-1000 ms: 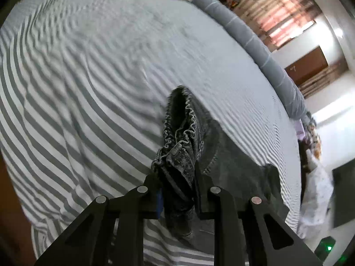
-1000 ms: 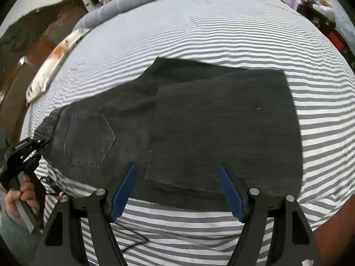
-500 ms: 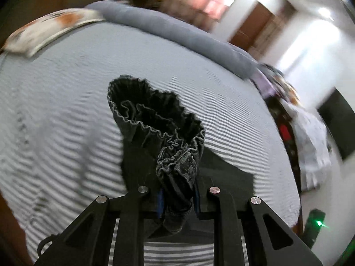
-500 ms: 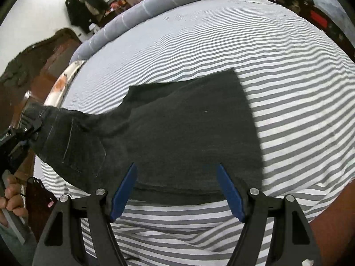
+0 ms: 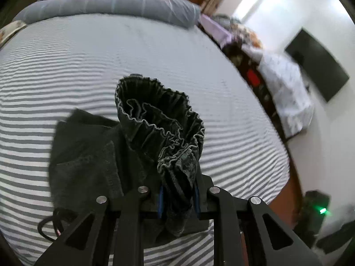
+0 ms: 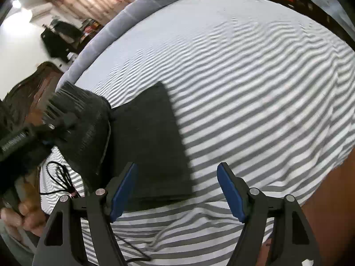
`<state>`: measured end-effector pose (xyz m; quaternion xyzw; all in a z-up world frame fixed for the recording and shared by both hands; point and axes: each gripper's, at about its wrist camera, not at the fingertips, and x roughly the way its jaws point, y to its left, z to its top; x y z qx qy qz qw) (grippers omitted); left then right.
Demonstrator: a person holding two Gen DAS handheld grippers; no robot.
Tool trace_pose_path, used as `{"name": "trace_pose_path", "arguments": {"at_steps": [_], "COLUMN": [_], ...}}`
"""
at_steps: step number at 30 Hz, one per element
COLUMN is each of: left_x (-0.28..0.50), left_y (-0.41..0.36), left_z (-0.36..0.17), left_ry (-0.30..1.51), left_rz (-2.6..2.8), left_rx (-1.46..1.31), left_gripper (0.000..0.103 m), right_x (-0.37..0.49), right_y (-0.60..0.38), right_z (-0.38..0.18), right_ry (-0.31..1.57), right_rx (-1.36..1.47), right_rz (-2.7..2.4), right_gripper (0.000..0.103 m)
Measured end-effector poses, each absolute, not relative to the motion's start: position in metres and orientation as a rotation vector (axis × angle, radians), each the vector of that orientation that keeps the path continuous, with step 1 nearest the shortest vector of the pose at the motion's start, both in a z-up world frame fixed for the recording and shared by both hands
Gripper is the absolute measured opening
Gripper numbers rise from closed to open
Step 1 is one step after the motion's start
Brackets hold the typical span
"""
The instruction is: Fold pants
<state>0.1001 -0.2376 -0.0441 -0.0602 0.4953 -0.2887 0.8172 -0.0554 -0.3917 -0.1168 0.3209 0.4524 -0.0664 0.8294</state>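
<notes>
Dark grey denim pants lie on a grey-and-white striped bed, the leg part folded flat near the front edge. My left gripper is shut on the gathered waistband and holds it lifted over the folded legs. In the right wrist view the left gripper shows at the left with the raised waistband. My right gripper is open and empty, just above the near edge of the folded pants.
A black cable lies on the bed at the pants' left. A grey bolster runs along the far edge. A cluttered side table and a dark screen stand to the right of the bed.
The left gripper has carried the waistband up and across toward the folded legs, shortening the spread of the pants. The right gripper stays open near the front edge.
</notes>
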Motion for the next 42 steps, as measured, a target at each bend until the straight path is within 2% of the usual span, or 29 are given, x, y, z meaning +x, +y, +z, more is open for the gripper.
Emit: {"name": "trace_pose_path", "arguments": {"at_steps": [7,10,16,21,26,31,35,42], "left_x": [0.095,0.088,0.078,0.064,0.074,0.086,0.087,0.098], "left_y": [-0.284,-0.294,-0.289,-0.249,-0.166,-0.110,-0.093,-0.088], "left_z": [-0.081,-0.093,-0.079,-0.048,-0.037,-0.054,-0.070,-0.105], "left_ry": [1.088,1.099,1.133,1.069,1.029,1.047,1.031,1.096], "left_rz": [-0.607,-0.609,-0.726,-0.769,-0.618,-0.420,-0.342,-0.321], "left_rx": [0.018,0.088,0.055,0.066,0.039,0.086,0.146,0.138], "left_gripper": [0.020,0.024,0.055,0.060,0.062,0.062,0.062,0.062], "right_x": [-0.062,-0.061,-0.058,-0.052,-0.033,0.001,0.025,0.046], "right_y": [-0.418,-0.423,-0.424,-0.414,-0.384,-0.352,-0.341,-0.346], "right_z": [-0.140,-0.147,-0.146,-0.133,-0.117,-0.114,-0.128,-0.149], "right_ry": [0.977,0.981,0.971,0.950,0.928,0.944,0.990,1.015], "right_rx": [0.749,0.765,0.755,0.716,0.652,0.635,0.656,0.679], "right_rz": [-0.163,-0.163,-0.171,-0.165,-0.064,0.023,-0.002,-0.102], "right_gripper": [0.072,0.072,0.072,0.072,0.072,0.056,0.049,0.049]}}
